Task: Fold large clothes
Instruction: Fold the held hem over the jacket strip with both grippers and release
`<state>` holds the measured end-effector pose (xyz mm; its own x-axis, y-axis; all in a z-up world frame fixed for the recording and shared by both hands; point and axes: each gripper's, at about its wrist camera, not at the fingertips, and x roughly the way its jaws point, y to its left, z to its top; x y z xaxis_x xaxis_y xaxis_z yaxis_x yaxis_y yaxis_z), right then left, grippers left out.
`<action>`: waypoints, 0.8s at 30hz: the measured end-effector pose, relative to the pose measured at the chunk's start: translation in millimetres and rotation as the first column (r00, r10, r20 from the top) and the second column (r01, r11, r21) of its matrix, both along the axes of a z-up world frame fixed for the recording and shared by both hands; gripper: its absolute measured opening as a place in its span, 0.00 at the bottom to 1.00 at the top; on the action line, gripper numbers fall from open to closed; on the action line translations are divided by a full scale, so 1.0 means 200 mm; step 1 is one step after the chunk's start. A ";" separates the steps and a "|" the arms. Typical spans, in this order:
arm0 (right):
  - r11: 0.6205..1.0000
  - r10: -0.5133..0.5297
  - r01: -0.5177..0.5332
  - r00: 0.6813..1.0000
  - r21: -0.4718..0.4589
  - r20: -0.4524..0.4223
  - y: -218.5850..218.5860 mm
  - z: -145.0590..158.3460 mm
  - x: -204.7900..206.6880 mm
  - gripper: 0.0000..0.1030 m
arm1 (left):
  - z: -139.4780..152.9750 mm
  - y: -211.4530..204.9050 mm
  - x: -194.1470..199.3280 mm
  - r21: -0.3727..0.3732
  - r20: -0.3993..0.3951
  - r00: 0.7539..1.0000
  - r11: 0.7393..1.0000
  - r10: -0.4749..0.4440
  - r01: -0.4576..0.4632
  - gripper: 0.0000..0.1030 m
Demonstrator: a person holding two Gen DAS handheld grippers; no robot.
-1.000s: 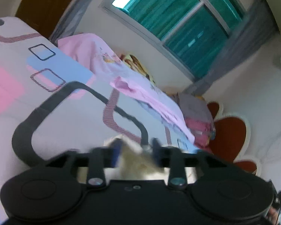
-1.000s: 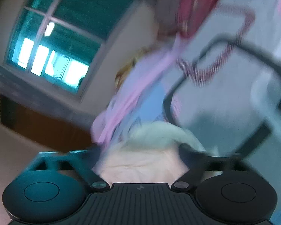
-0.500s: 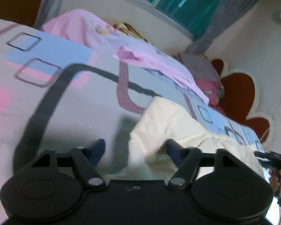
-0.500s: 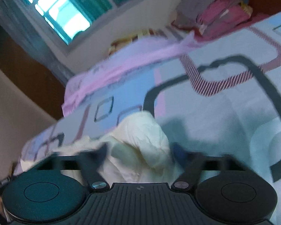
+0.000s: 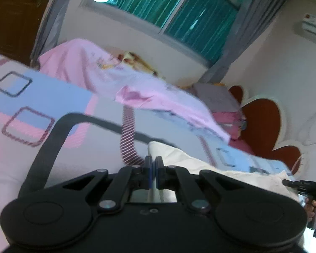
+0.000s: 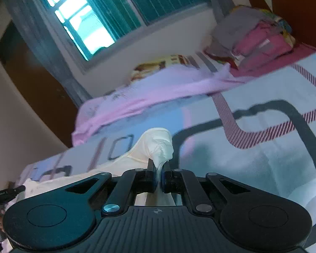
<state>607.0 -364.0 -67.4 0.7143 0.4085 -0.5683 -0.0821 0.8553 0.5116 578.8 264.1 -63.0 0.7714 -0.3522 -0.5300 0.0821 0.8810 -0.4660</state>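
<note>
A: What is there, biggest first?

B: One bed [image 5: 52,147], its sheet printed with rounded squares in blue, pink and dark grey. One window [image 5: 168,6] above it with teal curtains. One pink sheet [image 5: 137,88] bunched along the far edge of the bed, one stack of folded clothes [image 6: 259,40] just beside that sheet's end, and one cream garment [image 5: 210,168] on the bed, nearer the cameras than the pink sheet. Then two grippers.

A: How does the cream garment lie?

B: Spread flat on the bed, long axis running across it from one gripper to the other, roughly parallel to the pink sheet. In the left wrist view it stretches away rightward to the right gripper [image 5: 288,182], seen small at the frame's edge.

A: And the grippers?

B: The left gripper [image 5: 153,164] has just closed; its jaws are pinched together on the garment's edge, cloth running between the pads. The right gripper [image 6: 158,170] has also just closed, clamped on a corner of the garment, which puffs up in a bunch just ahead of its fingertips. The left gripper [image 6: 8,191] shows at that view's left edge.
</note>
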 end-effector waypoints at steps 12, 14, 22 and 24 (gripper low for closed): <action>0.999 -0.044 0.039 0.988 -0.036 -0.146 0.00 -0.25 0.03 0.17 | -0.22 -0.02 0.10 0.093 -0.132 0.990 0.995 0.050 -0.038 0.03; 0.992 -0.094 0.083 0.988 -0.092 -0.125 -0.01 -0.19 -0.01 0.69 | -0.19 -0.01 0.08 0.091 -0.129 0.990 0.995 0.056 -0.045 0.25; 0.979 -0.049 0.072 0.992 -0.193 0.119 0.12 0.16 -0.29 0.56 | 0.22 -0.17 -0.29 0.197 0.145 0.988 0.978 0.046 -0.075 0.39; 0.981 0.014 0.011 0.992 -0.193 0.123 0.26 0.18 -0.30 0.56 | 0.26 -0.32 -0.31 0.206 0.168 0.986 0.978 0.000 -0.035 0.39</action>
